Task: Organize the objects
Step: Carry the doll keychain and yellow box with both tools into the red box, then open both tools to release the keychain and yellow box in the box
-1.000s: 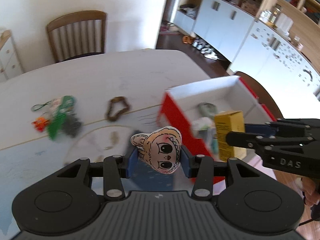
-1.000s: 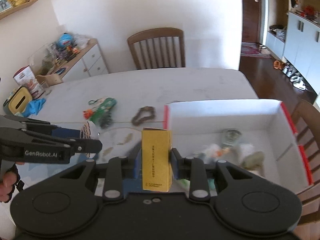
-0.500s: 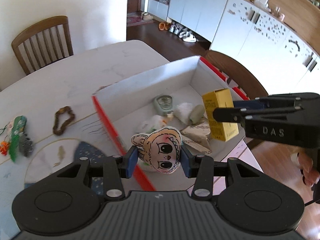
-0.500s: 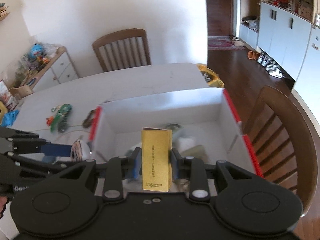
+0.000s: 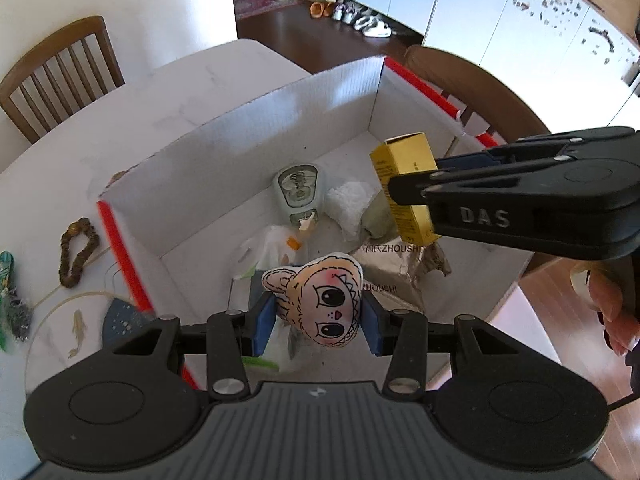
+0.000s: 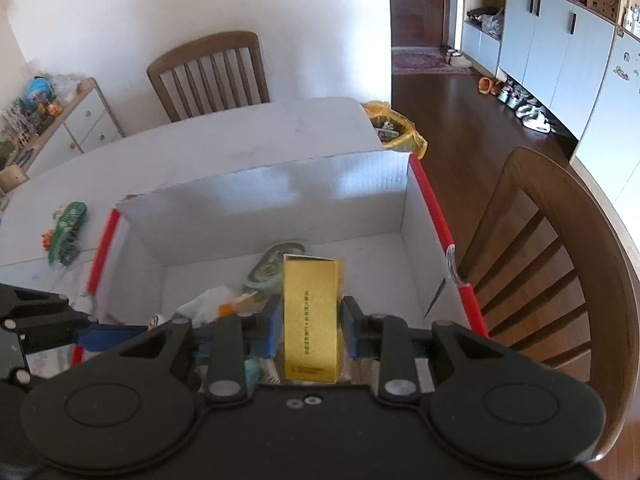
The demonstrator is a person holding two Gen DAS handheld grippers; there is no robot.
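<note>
Our left gripper (image 5: 318,316) has its blue pads (image 5: 264,322) closed partway, pressing on both sides of a small plush face (image 5: 320,302). The plush hangs above the open box (image 5: 280,120), over the near part of its floor. Its face is turned back toward our camera, its ears point to the left, and its long axis runs roughly from upper left to lower right between the pads.

Our right gripper (image 6: 310,320) is closed about as far on a gold carton (image 6: 312,316), pads touching its two narrow sides. The carton stands upright in the grip, long axis vertical, its opened top flap up and a printed face toward the camera. From the left wrist view the carton (image 5: 404,184) is tilted slightly, held above the right part of the box interior, with the right gripper (image 5: 416,188) reaching in from the right.

On the box floor below lie a pale green case (image 5: 298,192), a white wad (image 5: 350,204), a silver foil pack (image 5: 394,268) and some clear wrapping (image 5: 268,248). Outside the box, on the table (image 5: 180,88), we see a brown scrunchie (image 5: 78,246) to the left, well apart from both grippers, and a green packet (image 6: 68,226) farther left.
</note>
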